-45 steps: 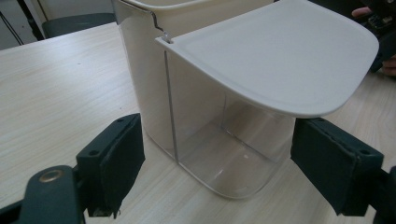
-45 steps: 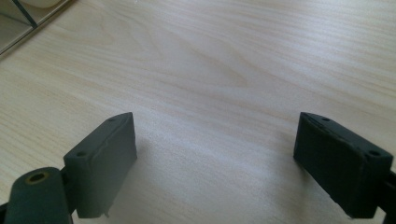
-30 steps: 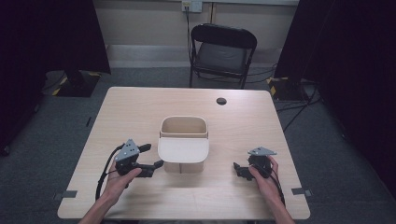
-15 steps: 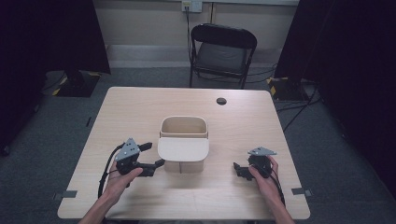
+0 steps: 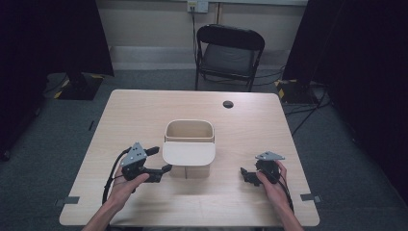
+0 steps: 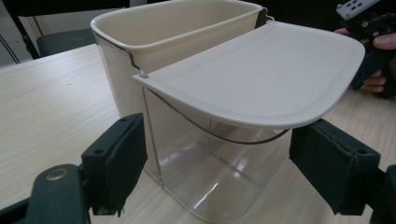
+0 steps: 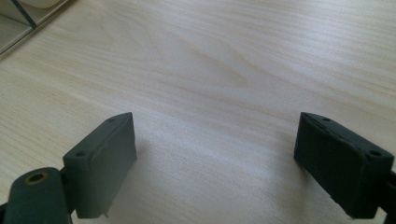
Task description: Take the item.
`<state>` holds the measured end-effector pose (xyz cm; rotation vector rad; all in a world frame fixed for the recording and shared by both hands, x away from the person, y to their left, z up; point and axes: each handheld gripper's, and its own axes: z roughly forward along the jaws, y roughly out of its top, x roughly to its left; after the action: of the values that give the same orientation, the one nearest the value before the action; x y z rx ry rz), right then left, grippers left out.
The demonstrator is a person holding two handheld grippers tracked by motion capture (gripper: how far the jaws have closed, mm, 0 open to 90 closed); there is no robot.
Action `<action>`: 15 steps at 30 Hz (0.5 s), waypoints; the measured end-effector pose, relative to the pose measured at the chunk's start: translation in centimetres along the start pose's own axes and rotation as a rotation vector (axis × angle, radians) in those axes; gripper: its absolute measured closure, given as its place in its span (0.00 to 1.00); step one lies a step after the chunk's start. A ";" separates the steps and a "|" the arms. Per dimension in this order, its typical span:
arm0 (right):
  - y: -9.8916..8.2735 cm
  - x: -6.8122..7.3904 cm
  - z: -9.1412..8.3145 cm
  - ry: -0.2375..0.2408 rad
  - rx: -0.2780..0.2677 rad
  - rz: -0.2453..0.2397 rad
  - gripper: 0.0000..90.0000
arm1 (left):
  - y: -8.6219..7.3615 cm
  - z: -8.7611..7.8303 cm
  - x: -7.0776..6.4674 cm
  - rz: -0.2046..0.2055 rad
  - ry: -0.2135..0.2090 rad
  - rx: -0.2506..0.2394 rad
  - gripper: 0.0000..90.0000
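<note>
A cream bin (image 5: 190, 132) stands mid-table, with a flat cream lid (image 5: 188, 153) jutting toward me over a clear lower box (image 6: 210, 172). My left gripper (image 5: 161, 159) lies on the table just left of it and is open. In the left gripper view its jaws (image 6: 224, 168) flank the clear box's near corner without touching it, and they have just closed a little. The cream wall (image 6: 177, 32) and the lid (image 6: 261, 74) rise above them. My right gripper (image 5: 245, 175) rests to the right of the bin, open over bare wood (image 7: 217, 163).
The wooden table (image 5: 144, 110) has a small black round spot (image 5: 228, 104) near its far edge. A black folding chair (image 5: 228, 53) stands behind the table. Dark curtains hang at both sides.
</note>
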<state>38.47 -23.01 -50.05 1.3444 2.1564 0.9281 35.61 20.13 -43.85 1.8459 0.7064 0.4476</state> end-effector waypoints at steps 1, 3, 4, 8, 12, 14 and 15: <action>0.0 0.0 0.0 0.000 0.000 0.000 0.14 | 0.0 0.0 0.0 -0.003 0.002 -0.005 0.21; 0.0 0.0 0.0 0.000 0.000 0.000 0.14 | 0.0 0.1 -0.1 0.000 -0.001 -0.012 0.21; 0.0 0.0 0.0 0.000 0.000 0.000 0.14 | 0.0 0.0 -0.1 0.005 -0.002 -0.008 0.21; 0.0 0.0 0.0 0.000 0.000 0.000 0.14 | 0.1 0.0 -0.2 0.004 0.002 -0.001 0.21; 0.0 0.0 0.0 -0.002 -0.001 0.000 0.14 | 0.2 0.1 -0.3 -0.005 -0.006 -0.002 0.21; 0.0 0.0 0.0 -0.002 -0.001 0.000 0.14 | 0.3 0.1 -0.3 -0.006 -0.011 -0.005 0.21; 0.0 0.0 0.0 -0.002 -0.001 0.000 0.14 | 0.3 0.2 -0.3 -0.008 -0.012 -0.010 0.21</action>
<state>38.46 -22.98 -50.05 1.3443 2.1542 0.9272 35.57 19.70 -43.64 1.8344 0.7021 0.4336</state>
